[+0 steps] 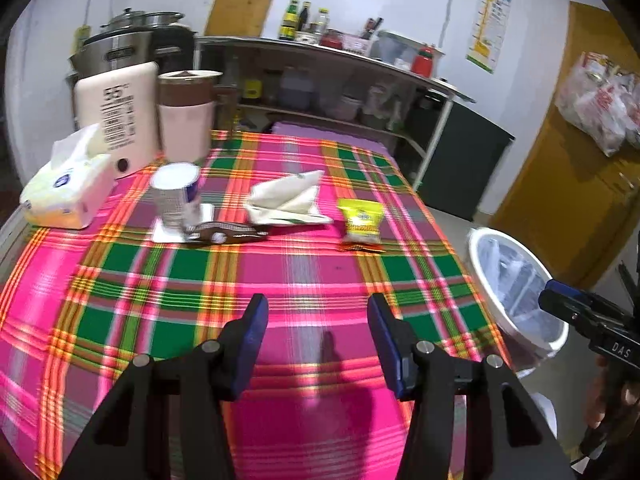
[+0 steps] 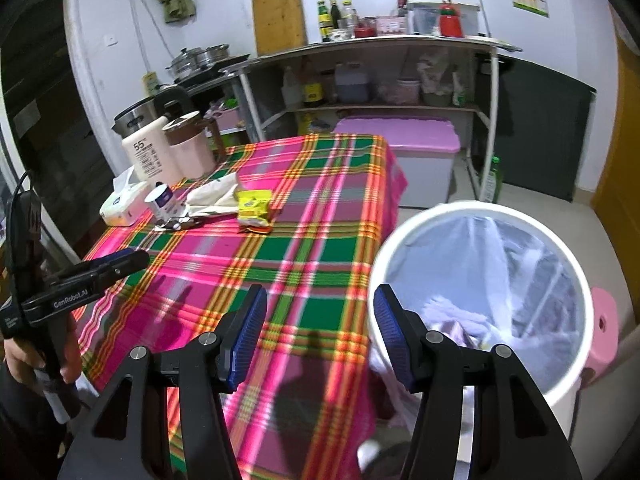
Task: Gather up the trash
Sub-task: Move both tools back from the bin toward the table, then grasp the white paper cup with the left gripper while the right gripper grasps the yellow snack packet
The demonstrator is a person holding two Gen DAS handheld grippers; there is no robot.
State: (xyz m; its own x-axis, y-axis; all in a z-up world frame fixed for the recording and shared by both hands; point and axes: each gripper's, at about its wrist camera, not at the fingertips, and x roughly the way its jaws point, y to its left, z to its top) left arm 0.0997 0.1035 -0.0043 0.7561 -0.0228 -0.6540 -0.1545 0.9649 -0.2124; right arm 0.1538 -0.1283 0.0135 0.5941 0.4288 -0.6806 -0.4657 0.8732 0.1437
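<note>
Two tools hang over the near part of the plaid desk (image 1: 304, 276), both with jaws spread and nothing between them: the left tool (image 1: 318, 320) over the cloth near the desk's near edge, the right tool (image 2: 320, 320) at the desk's right edge, its right finger over the bin (image 2: 576, 364).

One bin, white with a clear liner, stands on the floor just beside the desk's right edge; some crumpled waste lies inside.

Trash on the desk, all toward the far left part: one yellow packet (image 1: 361, 220), one crumpled napkin (image 1: 290, 200), one brown wrapper (image 1: 224, 234), and one small can (image 1: 176, 194) standing on one white card (image 1: 168, 232).

At the far left corner stand one tissue pack (image 1: 66, 196), one cream bottle (image 1: 120, 116) and one pink jug (image 1: 186, 116).
</note>
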